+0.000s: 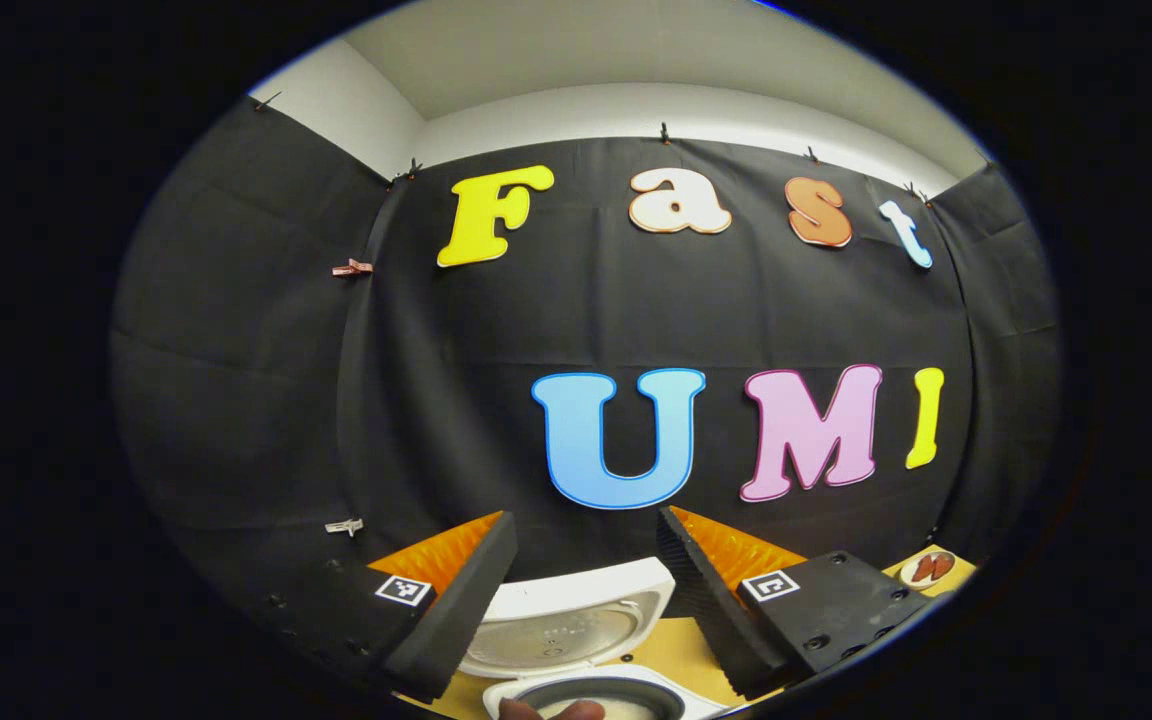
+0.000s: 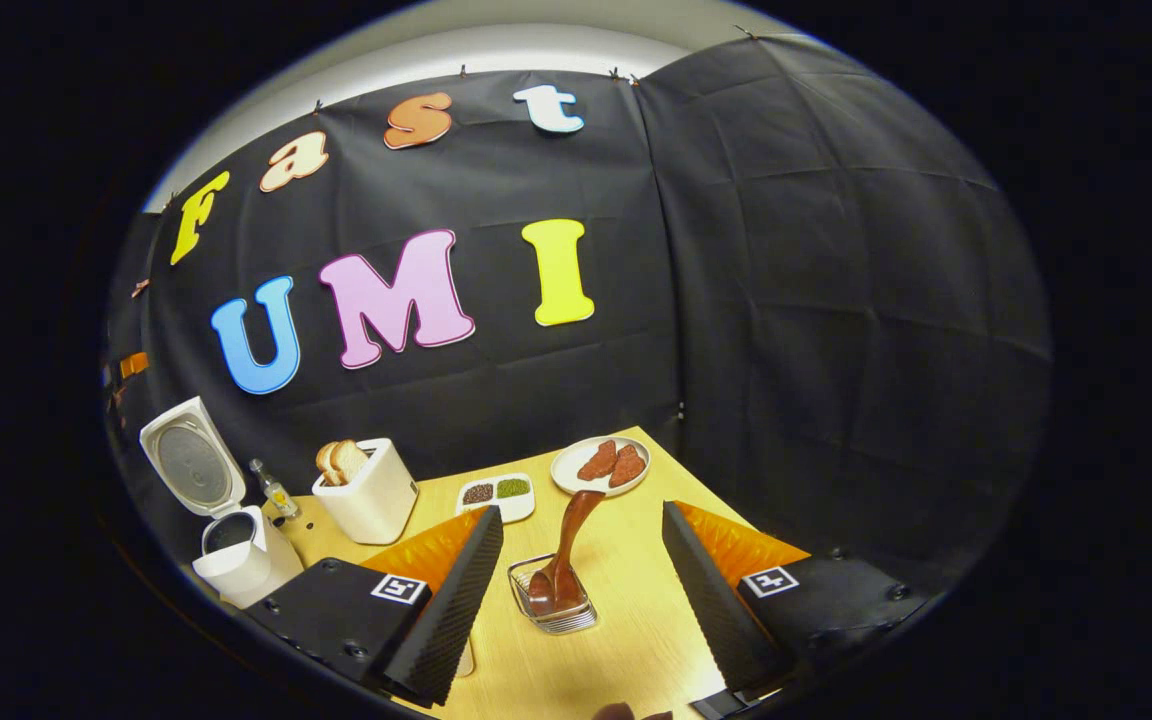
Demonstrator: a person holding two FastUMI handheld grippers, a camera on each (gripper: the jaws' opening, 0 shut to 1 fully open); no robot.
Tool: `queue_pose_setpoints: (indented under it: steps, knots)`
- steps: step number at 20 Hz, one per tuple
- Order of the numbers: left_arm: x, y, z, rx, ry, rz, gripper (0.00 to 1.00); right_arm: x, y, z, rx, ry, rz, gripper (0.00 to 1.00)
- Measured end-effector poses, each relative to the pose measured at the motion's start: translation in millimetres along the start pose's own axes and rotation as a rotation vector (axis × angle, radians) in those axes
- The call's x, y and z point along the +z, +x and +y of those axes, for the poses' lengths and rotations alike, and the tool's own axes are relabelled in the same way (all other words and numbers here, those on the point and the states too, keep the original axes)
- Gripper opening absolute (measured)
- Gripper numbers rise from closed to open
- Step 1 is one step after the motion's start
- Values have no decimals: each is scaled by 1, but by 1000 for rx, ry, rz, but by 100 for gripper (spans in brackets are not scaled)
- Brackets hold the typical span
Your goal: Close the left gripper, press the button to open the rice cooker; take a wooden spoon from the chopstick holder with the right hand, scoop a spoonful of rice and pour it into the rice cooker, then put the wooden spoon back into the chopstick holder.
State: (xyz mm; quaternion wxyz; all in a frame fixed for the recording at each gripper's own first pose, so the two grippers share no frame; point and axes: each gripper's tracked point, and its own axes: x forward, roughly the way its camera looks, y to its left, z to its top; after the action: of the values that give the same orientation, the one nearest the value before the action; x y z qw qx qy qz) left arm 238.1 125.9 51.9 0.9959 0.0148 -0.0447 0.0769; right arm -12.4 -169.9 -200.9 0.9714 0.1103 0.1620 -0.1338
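Observation:
The white rice cooker (image 1: 576, 600) stands with its lid raised, low between my left gripper's fingers, and pale rice lies in its dark inner pot (image 1: 616, 705). My left gripper (image 1: 586, 517) is open above it with nothing held. In the right gripper view the cooker (image 2: 226, 545) is at the far left, lid up. A dark wooden spoon (image 2: 568, 545) stands in the wire chopstick holder (image 2: 558, 612) on the table, handle leaning up and right. My right gripper (image 2: 582, 508) is open and just short of the holder, the spoon framed between its fingers without touching them.
A white toaster (image 2: 371, 495) with bread, a small bottle (image 2: 274, 490), a two-part dish of beans (image 2: 498, 496) and a plate of meat slices (image 2: 601, 465) sit on the wooden table (image 2: 626, 620) behind the holder. A fingertip (image 1: 546, 708) shows at the cooker's near rim.

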Motion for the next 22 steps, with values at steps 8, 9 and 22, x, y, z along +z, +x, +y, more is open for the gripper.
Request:
queue_pose_setpoints:
  steps: [8,9,22]
  knots:
    - [-66,84,25,86,18,158,97,16,-45,11,-42,-49,-33,98]
    - [-74,91,25,94,29,177,96,14,-48,11,-44,-52,-29,98]
    - [-117,32,4,173,-48,329,100,3,-41,31,32,-40,16,98]
